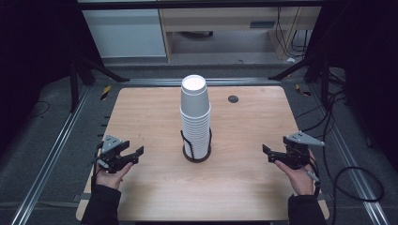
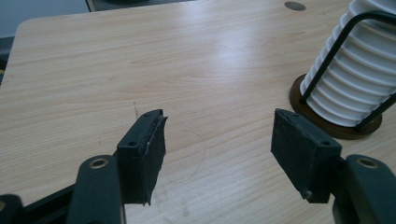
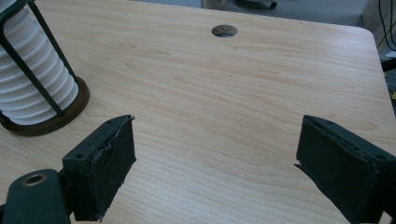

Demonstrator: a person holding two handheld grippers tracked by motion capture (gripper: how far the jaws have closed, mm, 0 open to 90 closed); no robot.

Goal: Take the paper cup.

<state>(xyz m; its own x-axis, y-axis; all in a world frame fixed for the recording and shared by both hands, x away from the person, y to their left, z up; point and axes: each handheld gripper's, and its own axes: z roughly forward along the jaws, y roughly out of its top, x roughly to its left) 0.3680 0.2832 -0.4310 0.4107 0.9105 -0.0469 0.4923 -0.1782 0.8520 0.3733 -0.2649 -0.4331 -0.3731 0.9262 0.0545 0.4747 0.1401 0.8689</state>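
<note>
Stack of white paper cups (image 1: 195, 112) in a black wire holder (image 1: 197, 149) at mid-tabletop (image 1: 244, 187), flanked well apart by left gripper (image 1: 133, 154) and right gripper (image 1: 268, 153), jaws of both spread wide, gripping nothing.

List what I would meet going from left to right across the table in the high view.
left gripper → stack of white cups in its wire holder → right gripper
</note>
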